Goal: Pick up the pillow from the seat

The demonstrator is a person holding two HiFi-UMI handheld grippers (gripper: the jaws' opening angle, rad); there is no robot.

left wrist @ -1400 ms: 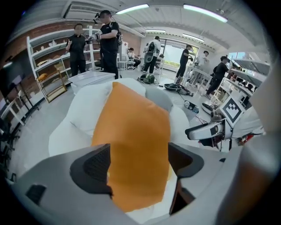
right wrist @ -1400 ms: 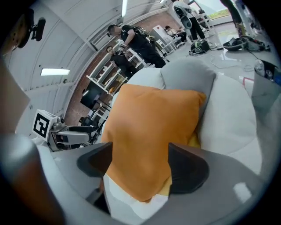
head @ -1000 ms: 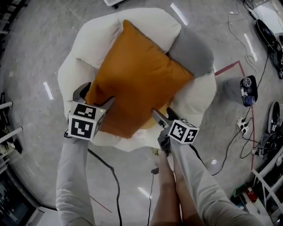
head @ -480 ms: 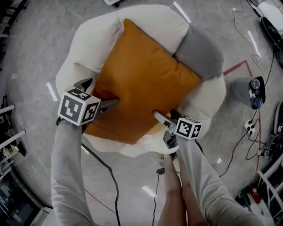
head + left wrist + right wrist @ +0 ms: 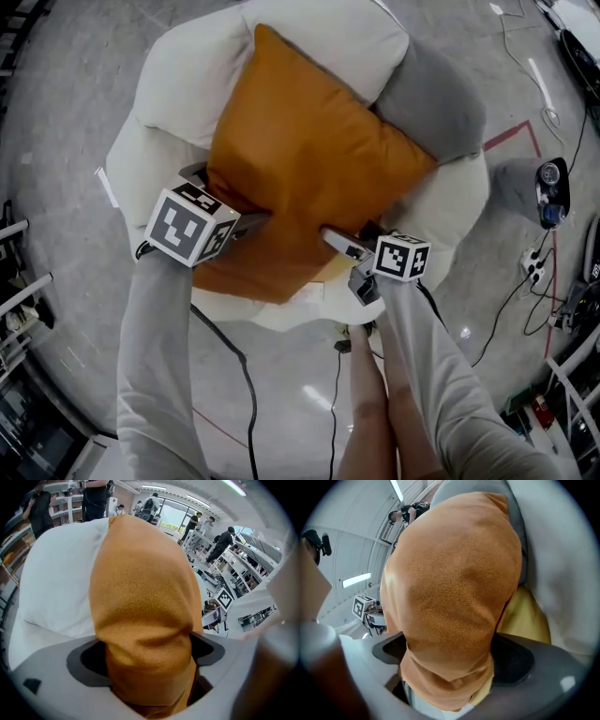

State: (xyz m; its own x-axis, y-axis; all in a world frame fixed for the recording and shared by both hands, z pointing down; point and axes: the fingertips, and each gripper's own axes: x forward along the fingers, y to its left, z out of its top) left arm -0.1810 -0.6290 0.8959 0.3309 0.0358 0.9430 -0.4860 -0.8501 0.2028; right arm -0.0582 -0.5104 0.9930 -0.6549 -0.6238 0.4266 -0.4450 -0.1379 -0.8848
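An orange pillow [image 5: 309, 159] lies tilted on a white beanbag seat [image 5: 187, 84]. My left gripper [image 5: 225, 199] is at the pillow's near left edge and my right gripper [image 5: 354, 239] at its near right corner. In the left gripper view the pillow [image 5: 140, 597] fills the gap of the wide-spread left gripper [image 5: 147, 667], its fabric creased between the jaws. In the right gripper view the pillow [image 5: 454, 588] hangs between the jaws of the right gripper [image 5: 450, 667], which are opening. A yellow piece [image 5: 529, 616] shows under the pillow.
A grey cushion [image 5: 431, 94] rests on the seat's right back. A black cable [image 5: 234, 375] runs over the floor near my legs [image 5: 361, 403]. Red tape [image 5: 506, 141], more cables and small devices [image 5: 548, 187] lie at the right. People stand far off [image 5: 225, 541].
Both grippers have pushed forward onto the pillow's near edges, and their jaws have spread wider around it. The left gripper has shifted right and slightly up.
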